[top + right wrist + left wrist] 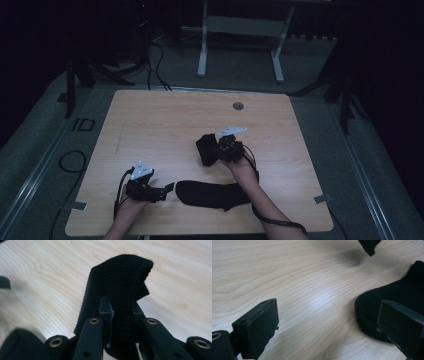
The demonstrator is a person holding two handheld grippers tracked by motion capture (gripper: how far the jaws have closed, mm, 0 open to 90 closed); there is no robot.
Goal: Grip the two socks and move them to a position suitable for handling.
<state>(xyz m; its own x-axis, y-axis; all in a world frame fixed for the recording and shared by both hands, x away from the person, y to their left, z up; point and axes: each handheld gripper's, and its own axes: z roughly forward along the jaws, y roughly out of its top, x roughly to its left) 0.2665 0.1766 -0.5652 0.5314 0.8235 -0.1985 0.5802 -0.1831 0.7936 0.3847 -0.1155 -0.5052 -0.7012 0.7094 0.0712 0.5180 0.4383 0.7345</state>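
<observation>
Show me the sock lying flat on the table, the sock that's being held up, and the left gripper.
Flat sock (212, 194), high view, on its middle stretch.
Held sock (120, 277), right gripper view, on the ribbed fabric above the jaws.
Left gripper (167, 190), high view, between its open fingertips, beside the flat sock's toe.

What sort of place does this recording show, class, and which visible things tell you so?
Probably a lab or recording studio, not a home: a lone wooden table stands on grey carpet in a dark room, cables trail across the floor, and a white equipment frame stands behind.
</observation>
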